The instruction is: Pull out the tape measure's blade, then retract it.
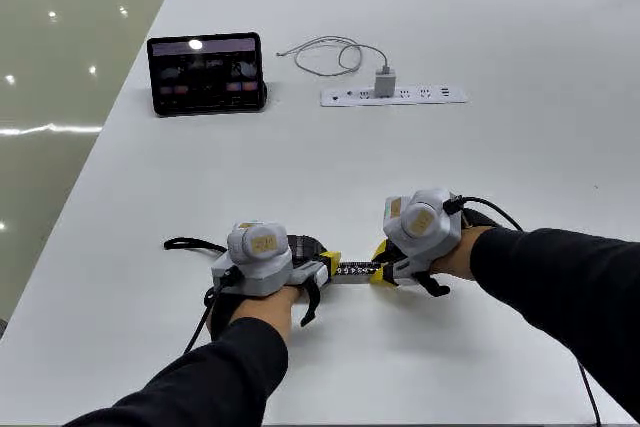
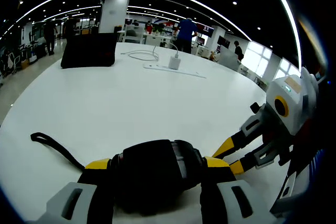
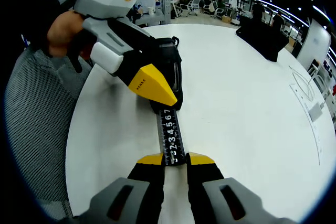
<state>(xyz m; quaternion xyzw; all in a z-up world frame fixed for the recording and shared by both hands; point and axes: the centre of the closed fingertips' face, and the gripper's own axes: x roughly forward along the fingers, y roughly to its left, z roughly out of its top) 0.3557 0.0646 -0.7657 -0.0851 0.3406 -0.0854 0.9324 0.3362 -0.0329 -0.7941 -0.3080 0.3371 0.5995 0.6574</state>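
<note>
Black case (image 2: 156,182) between left gripper's (image 2: 157,164) jaws

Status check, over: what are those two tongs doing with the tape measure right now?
Left tongs shut on tape measure case. Right tongs pinching blade, short length out. Tablet, power strip far back, out of the way.
</note>
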